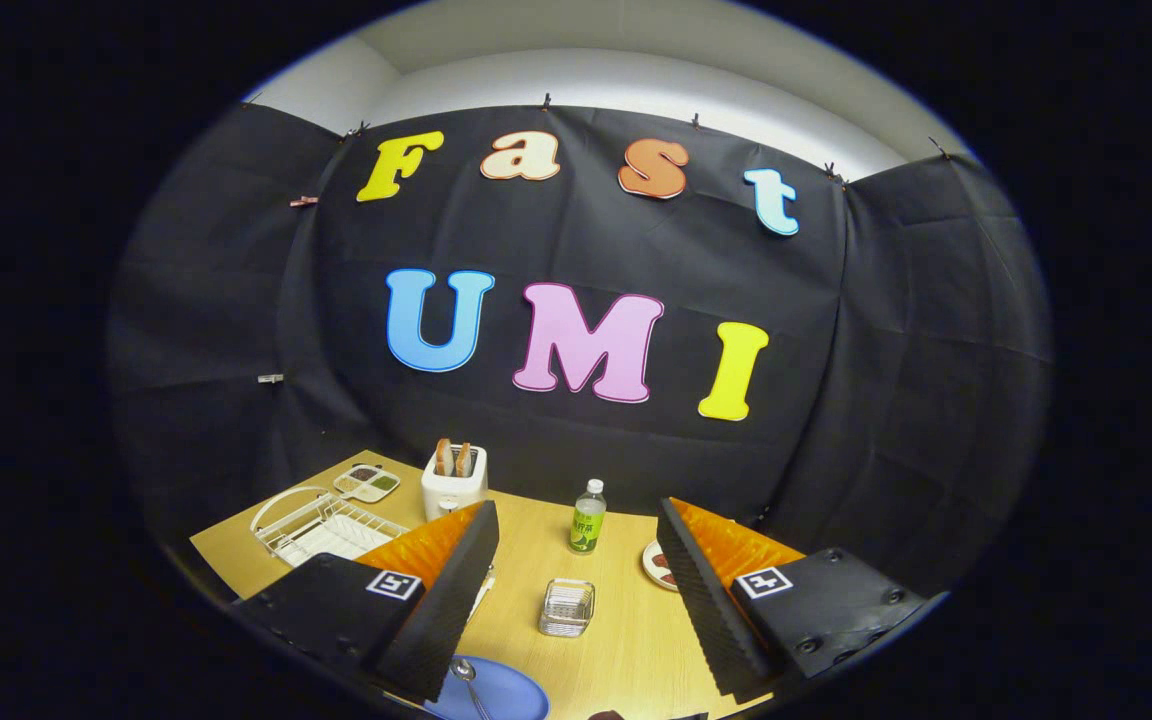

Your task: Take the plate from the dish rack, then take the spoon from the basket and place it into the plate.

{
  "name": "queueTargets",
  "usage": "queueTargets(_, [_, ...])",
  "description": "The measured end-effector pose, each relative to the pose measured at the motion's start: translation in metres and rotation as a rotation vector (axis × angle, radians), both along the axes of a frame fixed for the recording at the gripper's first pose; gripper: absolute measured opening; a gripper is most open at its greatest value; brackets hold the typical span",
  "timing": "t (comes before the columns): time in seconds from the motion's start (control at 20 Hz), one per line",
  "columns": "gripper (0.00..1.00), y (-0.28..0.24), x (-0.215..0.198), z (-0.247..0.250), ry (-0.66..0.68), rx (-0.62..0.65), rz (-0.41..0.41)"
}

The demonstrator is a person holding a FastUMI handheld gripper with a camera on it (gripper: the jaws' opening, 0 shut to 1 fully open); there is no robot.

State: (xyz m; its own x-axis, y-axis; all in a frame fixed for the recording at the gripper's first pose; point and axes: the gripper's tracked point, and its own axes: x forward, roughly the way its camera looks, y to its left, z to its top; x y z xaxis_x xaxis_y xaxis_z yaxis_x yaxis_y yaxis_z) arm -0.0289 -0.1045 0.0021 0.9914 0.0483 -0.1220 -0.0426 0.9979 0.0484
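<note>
A: Status, nearest first?
B: Blue plate [501,695] lies on the bench [626,640], spoon [468,678] resting in it, just beside the left finger. Gripper [576,590]: fingers spread wide, holding nothing.
A: Further out?
B: Basket [567,607] ahead between the fingers looks empty; dish rack [321,525] beyond, no plate in it. Judged complete, or nearly so.

Plate [506,695] cut off at bottom – left finger hides dish rack [321,525] corner – small dish [658,566] half hidden behind right finger.
</note>
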Motion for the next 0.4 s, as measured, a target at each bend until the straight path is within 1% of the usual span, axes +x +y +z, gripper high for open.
queueTargets(0.4, [0.98, -0.016, 0.000, -0.010, 0.021, 0.073, -0.046])
